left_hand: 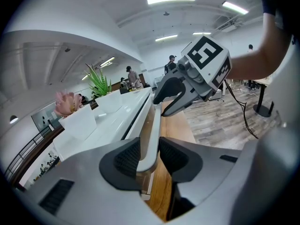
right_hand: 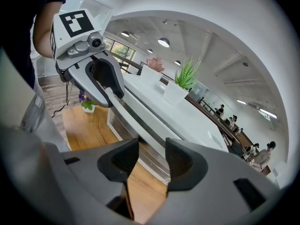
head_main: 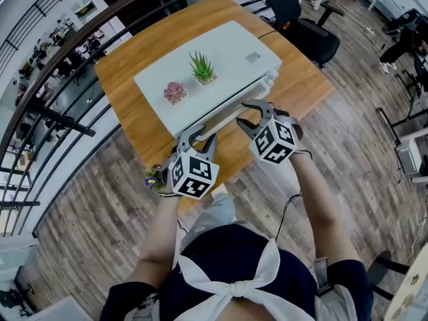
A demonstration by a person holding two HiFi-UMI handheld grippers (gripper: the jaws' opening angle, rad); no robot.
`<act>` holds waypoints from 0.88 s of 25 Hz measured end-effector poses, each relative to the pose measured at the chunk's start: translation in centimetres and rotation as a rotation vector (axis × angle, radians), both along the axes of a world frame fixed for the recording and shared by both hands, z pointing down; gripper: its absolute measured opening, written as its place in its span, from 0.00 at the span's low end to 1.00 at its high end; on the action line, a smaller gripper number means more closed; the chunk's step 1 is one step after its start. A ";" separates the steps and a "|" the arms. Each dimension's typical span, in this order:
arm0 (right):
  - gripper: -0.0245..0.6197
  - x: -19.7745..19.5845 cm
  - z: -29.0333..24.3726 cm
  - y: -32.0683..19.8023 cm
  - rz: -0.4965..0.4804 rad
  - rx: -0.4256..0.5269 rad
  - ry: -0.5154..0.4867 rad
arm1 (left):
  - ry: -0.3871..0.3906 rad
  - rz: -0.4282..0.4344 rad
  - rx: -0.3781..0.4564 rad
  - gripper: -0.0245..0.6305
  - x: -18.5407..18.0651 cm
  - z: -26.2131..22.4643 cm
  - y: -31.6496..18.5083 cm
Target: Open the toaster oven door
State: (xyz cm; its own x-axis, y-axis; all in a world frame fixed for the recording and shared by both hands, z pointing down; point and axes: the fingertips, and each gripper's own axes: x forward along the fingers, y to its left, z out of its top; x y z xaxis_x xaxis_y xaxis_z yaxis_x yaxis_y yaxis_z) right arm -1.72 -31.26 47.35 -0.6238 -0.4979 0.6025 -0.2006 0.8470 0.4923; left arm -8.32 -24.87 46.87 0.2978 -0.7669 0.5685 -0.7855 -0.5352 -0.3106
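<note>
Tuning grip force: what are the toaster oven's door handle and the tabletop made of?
Door handle: smooth pale-grey plastic or painted metal, soft sheen; can't tell which. Tabletop: wood or wood-look laminate, warm brown with visible grain, satin finish.

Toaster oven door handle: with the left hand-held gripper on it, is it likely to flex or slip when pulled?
The door handle looks like a stiff, thick bar, so it probably won't flex. Its glossy finish could slip in the left hand-held gripper. The toaster oven may slide on the smooth table.
</note>
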 end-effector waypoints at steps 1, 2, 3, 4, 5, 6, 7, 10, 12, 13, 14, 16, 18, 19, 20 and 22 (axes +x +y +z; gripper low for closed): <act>0.32 0.1 0.0 0.1 0.001 0.002 -0.002 | -0.001 0.001 0.001 0.25 0.1 0.0 0.1; 0.32 0.1 0.0 0.1 0.003 0.003 -0.004 | -0.002 0.002 0.001 0.25 0.1 0.0 0.1; 0.32 0.2 0.1 0.2 0.004 0.003 -0.005 | -0.003 0.004 0.002 0.25 0.2 0.0 0.2; 0.32 0.3 0.1 0.3 0.005 0.002 -0.007 | -0.004 0.005 0.003 0.25 0.3 0.0 0.3; 0.32 0.3 0.1 0.3 0.006 0.002 -0.007 | -0.005 0.005 0.004 0.25 0.4 0.1 0.3; 0.32 0.4 0.1 0.4 0.006 0.001 -0.007 | -0.006 0.005 0.004 0.25 0.4 0.1 0.4; 0.32 0.5 0.2 0.4 0.007 -0.001 -0.007 | -0.008 0.005 0.004 0.25 0.5 0.2 0.5; 0.32 0.6 0.3 0.6 0.008 -0.005 -0.005 | -0.009 0.006 0.003 0.25 0.6 0.3 0.7; 0.32 0.7 0.4 0.7 0.010 -0.007 -0.001 | -0.011 0.010 0.001 0.24 0.8 0.3 0.8; 0.32 0.8 0.4 0.8 0.012 -0.008 0.000 | -0.012 0.012 0.000 0.24 0.8 0.4 0.8; 0.32 0.9 0.4 0.8 0.014 -0.008 0.001 | -0.013 0.014 -0.001 0.24 0.9 0.4 0.9; 0.32 1.0 0.5 0.9 0.019 -0.007 0.004 | -0.014 0.021 -0.001 0.24 1.1 0.5 1.0; 0.32 1.1 0.6 1.1 0.023 -0.007 0.007 | -0.015 0.028 -0.004 0.24 1.2 0.6 1.2; 0.32 1.2 0.7 1.2 0.026 -0.007 0.010 | -0.016 0.032 -0.004 0.23 1.3 0.6 1.3; 0.32 1.3 0.7 1.3 0.028 -0.007 0.012 | -0.018 0.034 -0.004 0.23 1.4 0.6 1.4; 0.32 1.5 0.7 1.4 0.032 -0.007 0.017 | -0.026 0.039 -0.002 0.23 1.6 0.6 1.6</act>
State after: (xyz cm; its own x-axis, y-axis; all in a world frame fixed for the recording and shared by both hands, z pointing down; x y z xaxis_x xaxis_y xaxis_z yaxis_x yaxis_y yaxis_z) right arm -0.25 -29.81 48.07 -0.5968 -0.5133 0.6167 -0.2195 0.8437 0.4899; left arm -6.74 -23.25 47.51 0.3126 -0.7539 0.5778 -0.7557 -0.5659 -0.3296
